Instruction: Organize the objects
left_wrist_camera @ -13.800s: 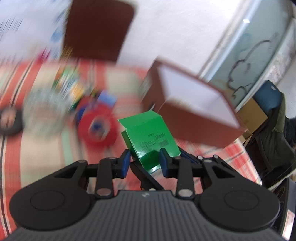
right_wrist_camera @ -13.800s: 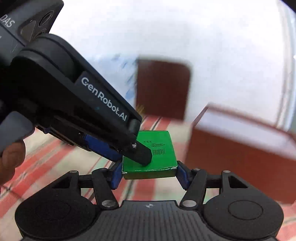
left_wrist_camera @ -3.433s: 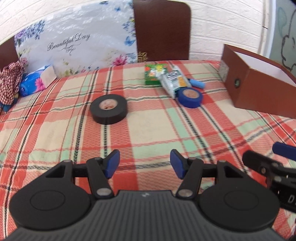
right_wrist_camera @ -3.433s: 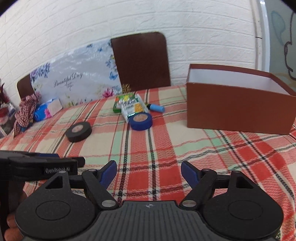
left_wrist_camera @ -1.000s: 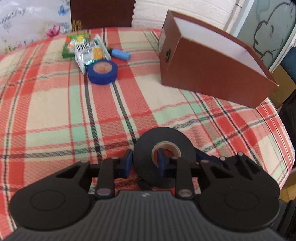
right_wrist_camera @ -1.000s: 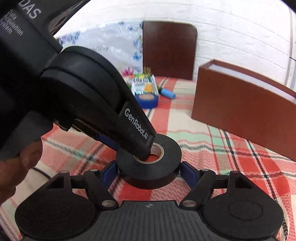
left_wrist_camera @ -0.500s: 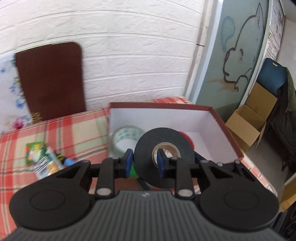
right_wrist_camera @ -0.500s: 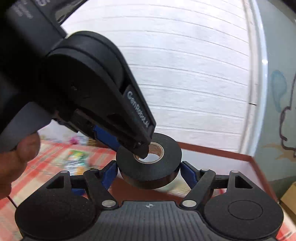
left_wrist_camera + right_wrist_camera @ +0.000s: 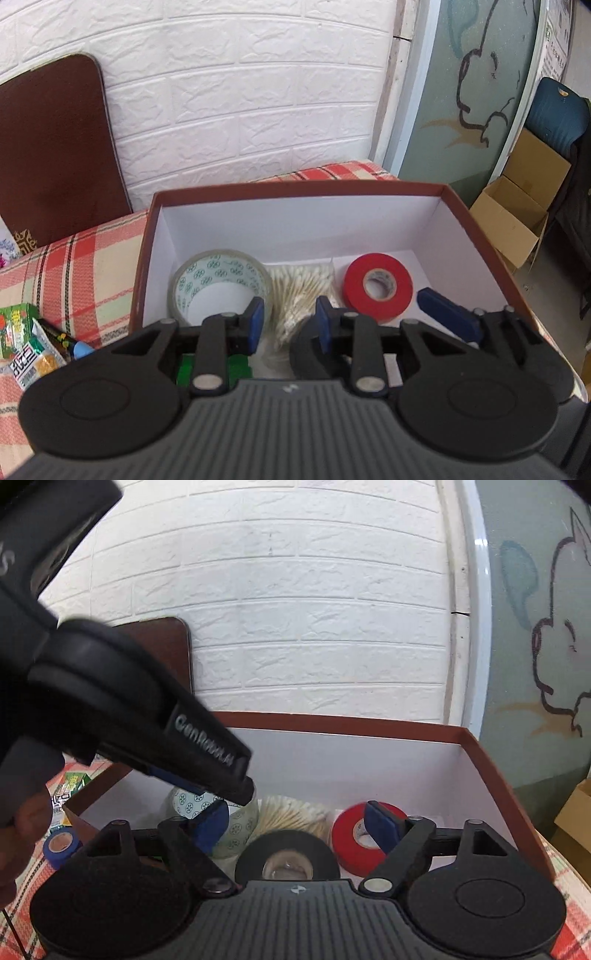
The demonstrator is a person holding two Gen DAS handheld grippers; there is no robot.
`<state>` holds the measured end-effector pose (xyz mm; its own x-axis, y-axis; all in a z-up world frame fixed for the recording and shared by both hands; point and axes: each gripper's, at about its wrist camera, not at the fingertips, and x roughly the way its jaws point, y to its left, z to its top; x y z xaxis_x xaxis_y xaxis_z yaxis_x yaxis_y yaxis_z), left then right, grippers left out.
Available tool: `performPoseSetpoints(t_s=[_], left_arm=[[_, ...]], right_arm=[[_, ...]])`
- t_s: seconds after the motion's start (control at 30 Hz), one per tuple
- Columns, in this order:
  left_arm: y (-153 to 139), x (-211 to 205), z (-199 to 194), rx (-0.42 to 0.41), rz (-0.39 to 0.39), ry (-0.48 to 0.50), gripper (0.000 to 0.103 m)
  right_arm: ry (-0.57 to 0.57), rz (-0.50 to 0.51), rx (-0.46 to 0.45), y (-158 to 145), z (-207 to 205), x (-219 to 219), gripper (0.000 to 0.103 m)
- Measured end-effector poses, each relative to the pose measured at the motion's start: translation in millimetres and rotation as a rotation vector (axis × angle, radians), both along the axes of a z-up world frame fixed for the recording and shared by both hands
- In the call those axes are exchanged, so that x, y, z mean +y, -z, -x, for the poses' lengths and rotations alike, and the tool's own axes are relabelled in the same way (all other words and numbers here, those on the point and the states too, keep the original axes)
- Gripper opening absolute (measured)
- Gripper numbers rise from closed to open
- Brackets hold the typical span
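Left wrist view: left gripper (image 9: 286, 319) over the brown box (image 9: 476, 225), jaws opening, nothing between them. Inside the box: clear tape roll (image 9: 218, 275), cotton swabs (image 9: 301, 286), red tape (image 9: 376, 286).

Right wrist view: right gripper (image 9: 295, 825) jaws opening, pads clear of the black tape roll (image 9: 286, 856), which lies in the box below them.

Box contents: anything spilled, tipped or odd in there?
Nothing stands out. In the brown box the clear tape roll leans on edge. The cotton swab bundle sits intact beside it, the red tape roll and black tape roll lie flat. Nothing spilled or damaged; both tongs are opening, clear of the black roll.
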<state>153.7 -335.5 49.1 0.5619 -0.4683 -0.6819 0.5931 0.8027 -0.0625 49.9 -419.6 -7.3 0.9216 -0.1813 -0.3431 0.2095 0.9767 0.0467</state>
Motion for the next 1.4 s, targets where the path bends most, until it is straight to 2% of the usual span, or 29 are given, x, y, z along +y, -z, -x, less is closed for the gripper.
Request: performPoseSetpoints(t_s=[0.2, 0.4, 0.57, 0.67, 0.77, 0.87, 1.3, 1.4], left_arm=[[-9.6, 18.9, 20.3, -0.048, -0.021, -0.006, 0.033], [-23.9, 54.8, 47.2, -0.107, -0.015, -0.021, 0.036], [-25.2, 94.8, 64.7, -0.137, -0.021, -0.062, 0.039], [-19.0, 121.3, 70.6, -0.136, -0.036, -0.101, 0.039], [-10.0, 148.9, 74.3, -0.131, -0.057, -0.141, 0.039], [-0.5, 176.1, 74.3, -0.123, -0.076, -0.187, 0.039], [36.6, 261.9, 56.0, -0.066, -0.098, -0.316, 0.042], [51.8, 289.5, 49.5, -0.055, -0.090, -0.378, 0.043]], right_arm=[[0.039, -0.025, -0.050, -9.0, 27.4, 7.5, 0.076], [0.051, -0.023, -0.091, -22.3, 74.1, 28.1, 0.077], [0.052, -0.093, -0.099, -17.6, 72.2, 62.6, 0.077], [0.043, -0.157, -0.061, -2.9, 76.8, 79.8, 0.077], [0.008, -0.200, 0.036, 13.5, 74.3, 100.6, 0.075], [-0.035, -0.232, 0.087, 19.6, 71.2, 117.8, 0.074], [-0.151, -0.138, 0.141, 14.8, 59.7, 185.9, 0.074], [-0.194, -0.097, 0.166, 17.9, 51.3, 200.3, 0.074]])
